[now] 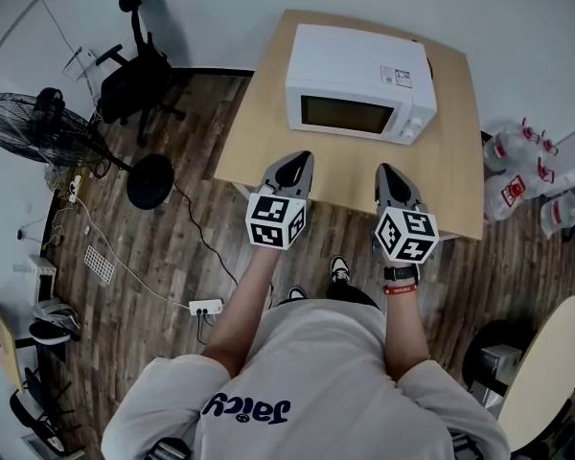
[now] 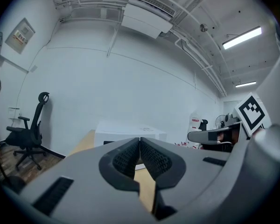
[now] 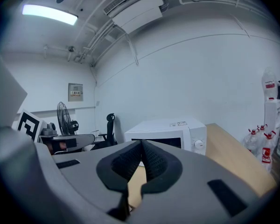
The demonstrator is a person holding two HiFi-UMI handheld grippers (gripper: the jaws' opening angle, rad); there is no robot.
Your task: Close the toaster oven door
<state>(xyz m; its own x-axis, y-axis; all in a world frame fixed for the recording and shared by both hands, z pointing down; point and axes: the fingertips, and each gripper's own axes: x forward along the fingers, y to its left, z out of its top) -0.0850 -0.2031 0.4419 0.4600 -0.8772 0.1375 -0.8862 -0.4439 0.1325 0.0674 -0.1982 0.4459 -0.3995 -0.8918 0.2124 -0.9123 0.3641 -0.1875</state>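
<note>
Head view, looking steeply down. The white toaster oven (image 1: 359, 82) is standing on the far half of a pale wooden table (image 1: 450, 161), with its front facing the person. Its door (image 1: 348, 114), with a dark window, is lying flush against the front of the oven (that is, closed), and the control knobs are sitting to the right of it.

The left gripper (image 1: 302, 157) and the right gripper (image 1: 387, 169) are hovering side by side over the near edge of the table. Both are pointing toward the oven and staying well apart from it. Each gripper view is showing the ribbed black pads meeting at the tips, so both pairs of jaws are pressing together with nothing between them. The oven is appearing beyond the jaws in both gripper views.

To the left of the table, an office chair (image 1: 134, 75) and a fan (image 1: 29, 127) are standing on the dark wood floor (image 1: 220, 247), and a power strip (image 1: 207, 307) is lying there too. To the right of the table, several bottles (image 1: 517, 161) are standing near the wall.
</note>
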